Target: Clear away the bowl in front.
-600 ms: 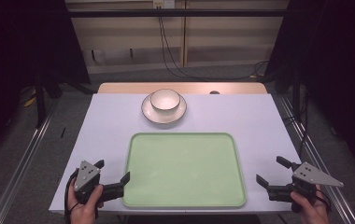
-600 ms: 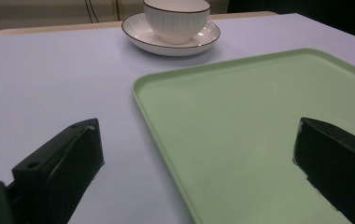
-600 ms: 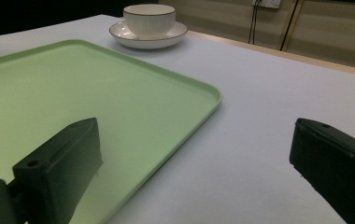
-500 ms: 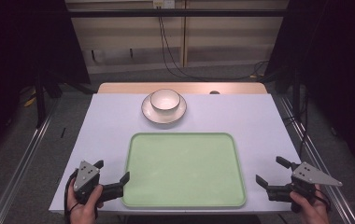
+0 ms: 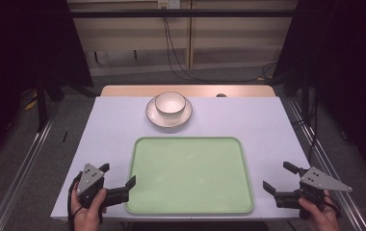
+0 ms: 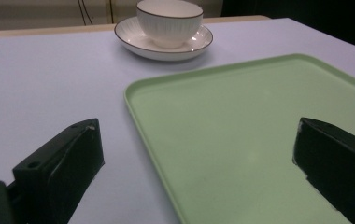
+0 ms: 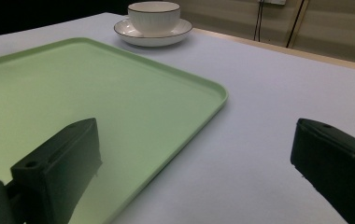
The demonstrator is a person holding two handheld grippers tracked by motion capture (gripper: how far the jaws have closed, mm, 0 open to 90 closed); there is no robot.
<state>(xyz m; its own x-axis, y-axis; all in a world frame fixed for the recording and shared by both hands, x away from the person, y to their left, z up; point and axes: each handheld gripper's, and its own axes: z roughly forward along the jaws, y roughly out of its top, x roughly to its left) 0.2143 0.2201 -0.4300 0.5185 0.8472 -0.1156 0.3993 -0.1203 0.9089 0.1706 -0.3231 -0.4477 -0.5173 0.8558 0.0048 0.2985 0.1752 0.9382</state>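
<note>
green tray (image 5: 190,173) between two tongs — left (image 5: 121,180), right (image 5: 278,178) — both agape

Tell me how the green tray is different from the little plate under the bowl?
The tray is green and rectangular with rounded corners; the plate is white and round with a dark rim. The tray is bigger and empty; the plate holds a bowl. The tray lies nearer the person, the plate farther back. Both lie flat on the table.

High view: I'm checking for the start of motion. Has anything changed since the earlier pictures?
Nothing visibly changed: the left gripper and right gripper sit open at the pale green plastic tray's near corners, and the white ribbed bowl rests on its saucer.
</note>
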